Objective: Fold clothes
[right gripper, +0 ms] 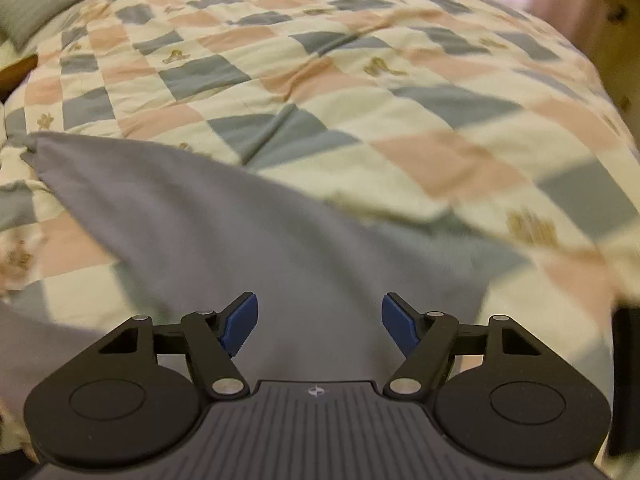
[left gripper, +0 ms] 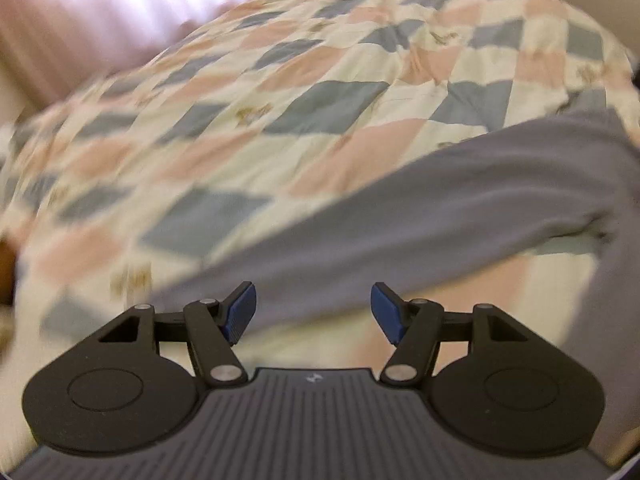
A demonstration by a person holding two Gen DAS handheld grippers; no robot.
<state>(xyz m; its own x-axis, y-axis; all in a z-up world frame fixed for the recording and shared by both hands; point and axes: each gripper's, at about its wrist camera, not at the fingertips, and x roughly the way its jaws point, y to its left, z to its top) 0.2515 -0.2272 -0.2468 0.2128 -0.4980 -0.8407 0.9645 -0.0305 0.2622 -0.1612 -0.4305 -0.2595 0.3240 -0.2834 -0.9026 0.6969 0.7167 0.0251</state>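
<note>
On the checked quilt, a grey garment is spread, above which the left gripper and right gripper are held released.

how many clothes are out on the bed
1: a grey garment spread on the checked quilt, just ahead of the open right claw and the open left claw. More may lie outside both views.
</note>
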